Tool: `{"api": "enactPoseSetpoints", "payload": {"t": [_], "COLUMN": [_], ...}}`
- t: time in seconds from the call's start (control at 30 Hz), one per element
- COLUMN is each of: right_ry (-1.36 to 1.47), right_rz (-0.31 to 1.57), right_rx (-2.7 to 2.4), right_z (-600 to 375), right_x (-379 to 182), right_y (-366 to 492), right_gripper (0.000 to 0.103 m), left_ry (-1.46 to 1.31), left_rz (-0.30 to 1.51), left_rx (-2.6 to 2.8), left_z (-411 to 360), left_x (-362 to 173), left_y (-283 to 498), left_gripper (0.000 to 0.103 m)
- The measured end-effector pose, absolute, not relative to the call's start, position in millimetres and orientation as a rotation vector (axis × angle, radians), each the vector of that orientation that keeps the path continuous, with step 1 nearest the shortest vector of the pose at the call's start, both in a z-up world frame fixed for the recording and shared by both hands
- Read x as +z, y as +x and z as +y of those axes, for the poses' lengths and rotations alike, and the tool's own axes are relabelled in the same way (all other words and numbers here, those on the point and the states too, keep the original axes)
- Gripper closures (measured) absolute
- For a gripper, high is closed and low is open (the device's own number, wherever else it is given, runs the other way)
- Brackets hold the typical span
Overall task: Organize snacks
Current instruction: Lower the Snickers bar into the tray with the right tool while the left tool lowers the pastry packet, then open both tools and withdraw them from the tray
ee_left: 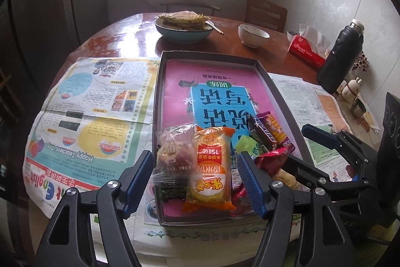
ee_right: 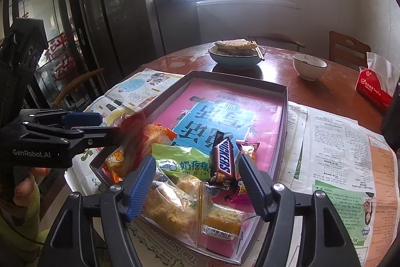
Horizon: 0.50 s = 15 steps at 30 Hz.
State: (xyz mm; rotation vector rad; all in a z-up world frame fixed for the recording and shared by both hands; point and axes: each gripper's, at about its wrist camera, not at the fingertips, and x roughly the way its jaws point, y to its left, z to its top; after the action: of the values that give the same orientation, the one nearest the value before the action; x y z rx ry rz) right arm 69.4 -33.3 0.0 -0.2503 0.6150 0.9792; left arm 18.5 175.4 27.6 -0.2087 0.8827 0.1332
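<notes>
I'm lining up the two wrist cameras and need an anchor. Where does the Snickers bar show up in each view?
Left wrist: Snickers bar lies right of centre, in the shallow box, beside the green packet.
Right wrist: Snickers bar stands just right of centre, between the blue-padded fingers in the picture.
Shared landmark: the blue bowl of flatbread beyond the box.

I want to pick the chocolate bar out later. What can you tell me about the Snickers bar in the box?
The Snickers bar is a small bar in a glossy dark brown wrapper with white and blue lettering, sealed and seemingly unopened. It lies in the shallow box, at the near end, roughly lengthwise and tilted on the snack pile. Its left edge overlaps the green packet; an orange and pink packet lies against its right side. Neither gripper touches it.
</notes>
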Motion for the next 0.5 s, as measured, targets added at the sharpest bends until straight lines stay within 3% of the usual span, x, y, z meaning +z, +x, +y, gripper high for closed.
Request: {"api": "enactPoseSetpoints", "payload": {"t": [0.5], "right_ry": [-0.238], "right_rz": [0.585], "right_rx": [0.953], "right_z": [-41.8], "right_x": [8.3], "right_y": [65.4], "right_gripper": [0.030], "left_ry": [-0.208], "left_rz": [0.817], "left_rx": [0.150], "left_z": [171.1], "left_x": [44.9], "left_y": [8.0], "left_gripper": [0.029]}}
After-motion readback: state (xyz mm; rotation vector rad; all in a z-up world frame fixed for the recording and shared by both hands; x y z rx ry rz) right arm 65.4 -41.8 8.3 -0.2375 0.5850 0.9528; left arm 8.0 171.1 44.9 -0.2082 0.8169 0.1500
